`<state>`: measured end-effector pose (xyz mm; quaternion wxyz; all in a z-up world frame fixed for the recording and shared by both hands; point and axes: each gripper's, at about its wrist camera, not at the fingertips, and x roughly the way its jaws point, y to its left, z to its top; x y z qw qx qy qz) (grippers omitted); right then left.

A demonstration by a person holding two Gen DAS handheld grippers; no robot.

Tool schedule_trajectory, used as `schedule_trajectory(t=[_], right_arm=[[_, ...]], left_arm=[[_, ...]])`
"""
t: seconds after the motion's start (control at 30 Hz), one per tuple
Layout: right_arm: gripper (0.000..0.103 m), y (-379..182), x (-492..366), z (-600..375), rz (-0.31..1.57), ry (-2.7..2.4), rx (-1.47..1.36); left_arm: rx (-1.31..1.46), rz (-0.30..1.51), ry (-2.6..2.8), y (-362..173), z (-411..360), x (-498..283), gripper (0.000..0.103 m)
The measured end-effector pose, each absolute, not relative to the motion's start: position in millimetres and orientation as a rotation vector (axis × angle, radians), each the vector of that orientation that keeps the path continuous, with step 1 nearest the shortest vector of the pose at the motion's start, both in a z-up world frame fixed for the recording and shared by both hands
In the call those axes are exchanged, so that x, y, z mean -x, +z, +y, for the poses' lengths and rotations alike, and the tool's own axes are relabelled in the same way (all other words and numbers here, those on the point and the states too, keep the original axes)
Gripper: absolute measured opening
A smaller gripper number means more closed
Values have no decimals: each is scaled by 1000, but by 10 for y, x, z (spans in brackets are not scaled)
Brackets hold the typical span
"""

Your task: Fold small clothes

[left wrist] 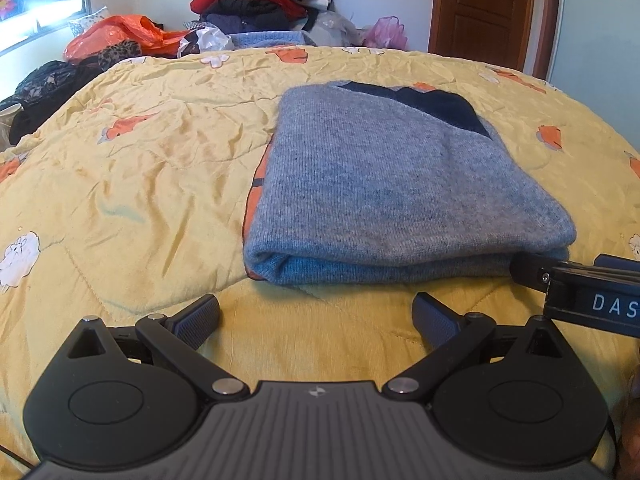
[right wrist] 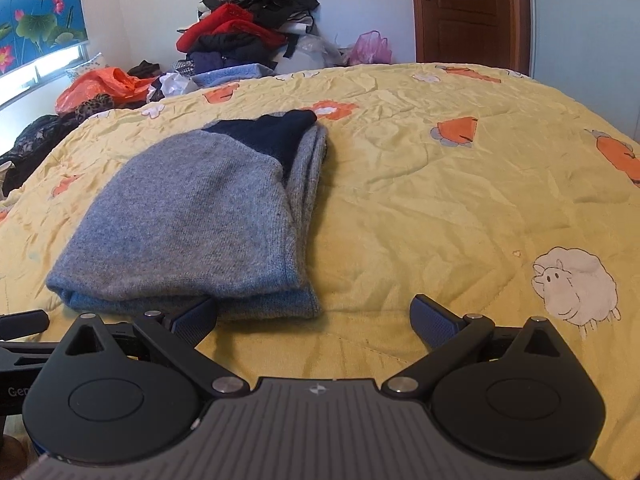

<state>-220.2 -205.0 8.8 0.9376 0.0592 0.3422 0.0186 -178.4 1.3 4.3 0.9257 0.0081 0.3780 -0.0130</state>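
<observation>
A grey knit sweater (left wrist: pixel 400 184) with a dark navy part at its far end lies folded into a thick rectangle on the yellow quilt (left wrist: pixel 140 168). It also shows in the right wrist view (right wrist: pixel 192 220). My left gripper (left wrist: pixel 316 316) is open and empty, just in front of the fold's near edge. My right gripper (right wrist: pixel 314 318) is open and empty, at the sweater's near right corner; its left fingertip (right wrist: pixel 196 318) is close against the fabric. The right gripper's body shows in the left wrist view (left wrist: pixel 580 284) beside the sweater's near right corner.
A heap of red, black and blue clothes (left wrist: pixel 256 4) is piled beyond the bed's far edge, with an orange plastic bag (left wrist: pixel 116 36) and dark clothes (left wrist: pixel 44 84) at the left. A brown wooden door (left wrist: pixel 480 8) stands at the back right.
</observation>
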Motion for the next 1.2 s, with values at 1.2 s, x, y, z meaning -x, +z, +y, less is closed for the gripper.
schedule_trajectory(t=[1.2], right_arm=[[103, 44, 2253, -2053, 698, 16, 9]], left_arm=[[-16, 777, -26, 42, 22, 1760, 103]])
